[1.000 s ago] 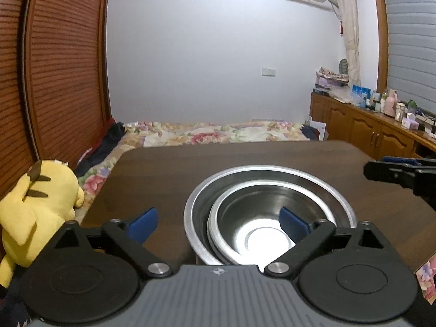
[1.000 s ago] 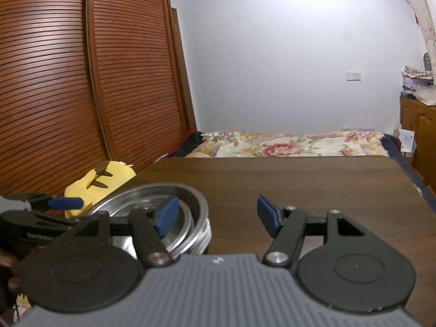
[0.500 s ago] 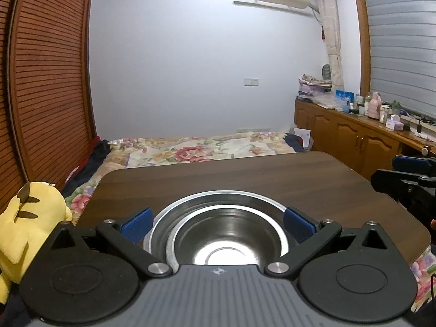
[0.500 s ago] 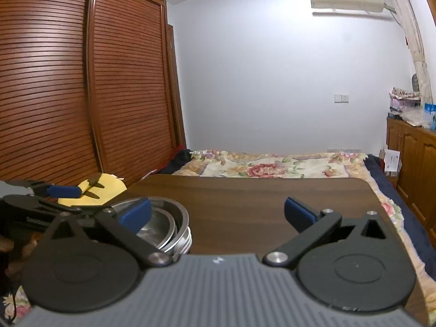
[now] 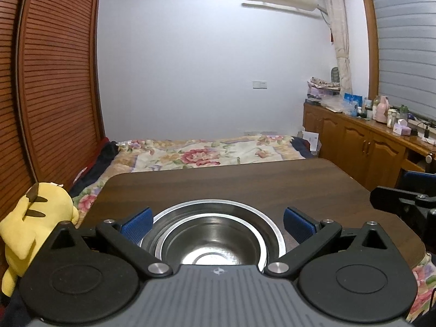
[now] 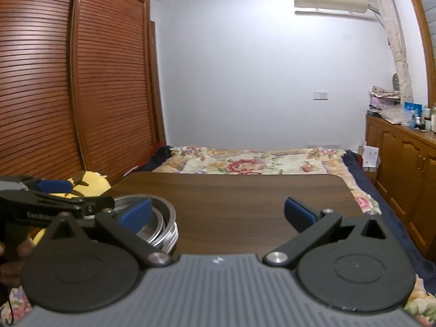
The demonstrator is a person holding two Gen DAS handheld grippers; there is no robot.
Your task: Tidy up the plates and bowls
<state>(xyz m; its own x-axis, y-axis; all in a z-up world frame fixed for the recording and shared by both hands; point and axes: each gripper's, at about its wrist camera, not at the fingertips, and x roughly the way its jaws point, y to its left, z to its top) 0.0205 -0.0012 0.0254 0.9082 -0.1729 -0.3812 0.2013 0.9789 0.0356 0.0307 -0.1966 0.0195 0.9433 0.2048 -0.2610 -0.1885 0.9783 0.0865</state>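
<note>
A stack of steel bowls (image 5: pixel 215 234) sits nested on the dark wooden table (image 5: pixel 245 182) near its front edge. My left gripper (image 5: pixel 216 224) is open and empty, its blue pads apart on either side of the stack, raised above it. The stack also shows in the right wrist view (image 6: pixel 160 226), at the left. My right gripper (image 6: pixel 218 214) is open and empty over the bare table to the right of the bowls. The left gripper shows at the left of the right wrist view (image 6: pixel 51 188).
A yellow plush toy (image 5: pixel 35 218) lies off the table's left edge. A bed with a floral cover (image 5: pixel 207 152) is beyond the table. Wooden cabinets (image 5: pixel 362 147) with clutter stand at the right, a slatted wardrobe (image 6: pixel 68 87) at the left.
Both grippers have pulled back and tilted up from the bowls. The right gripper's jaws have opened wider. The bowl stack has not moved.
</note>
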